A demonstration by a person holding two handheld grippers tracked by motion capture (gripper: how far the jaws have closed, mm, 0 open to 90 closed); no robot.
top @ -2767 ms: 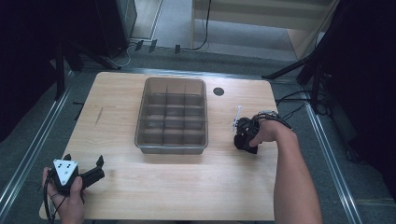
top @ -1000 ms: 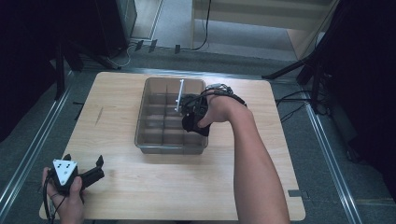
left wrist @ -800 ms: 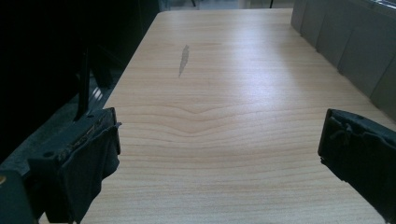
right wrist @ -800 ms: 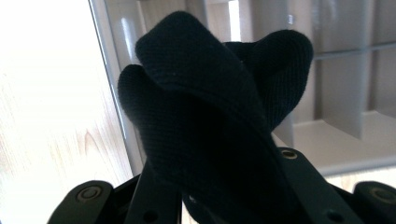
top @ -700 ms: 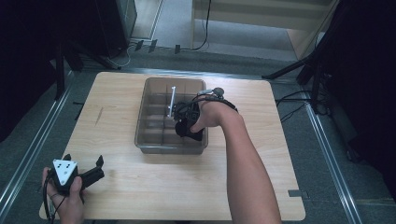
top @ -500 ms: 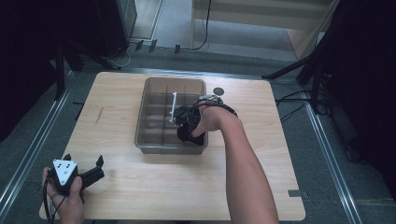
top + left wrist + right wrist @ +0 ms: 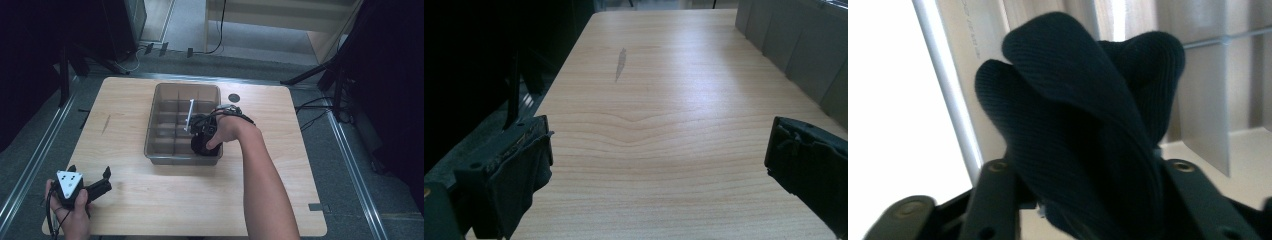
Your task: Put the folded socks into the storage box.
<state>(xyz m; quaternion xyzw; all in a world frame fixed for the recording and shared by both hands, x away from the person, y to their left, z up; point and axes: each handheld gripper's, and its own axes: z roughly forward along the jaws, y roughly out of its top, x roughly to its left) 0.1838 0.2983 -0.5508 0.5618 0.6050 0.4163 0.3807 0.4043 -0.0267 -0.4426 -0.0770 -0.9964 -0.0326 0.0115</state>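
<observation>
Right gripper (image 7: 200,142), fingers clamped on dark rolled cloth (image 7: 1083,125), hung over the tray (image 7: 155,120) (likely placing; release next); left gripper (image 7: 95,186) gaped idle.

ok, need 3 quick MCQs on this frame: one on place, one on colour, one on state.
1. Where is the right tool?
A. over the grey divided bin
B. on the floor
C. at the table's left edge

2. What colour is the rolled fabric in the right tool?
A. white
B. dark navy
C. red

3. How do the left tool's jaws stand?
A. shut on a cloth
B. open, nothing between them
C. shut on a pen

Answers: 1 A, the high view shows it above the bin's near right compartments. 2 B, right gripper view. 3 B, bare wooden table shows between them.
</observation>
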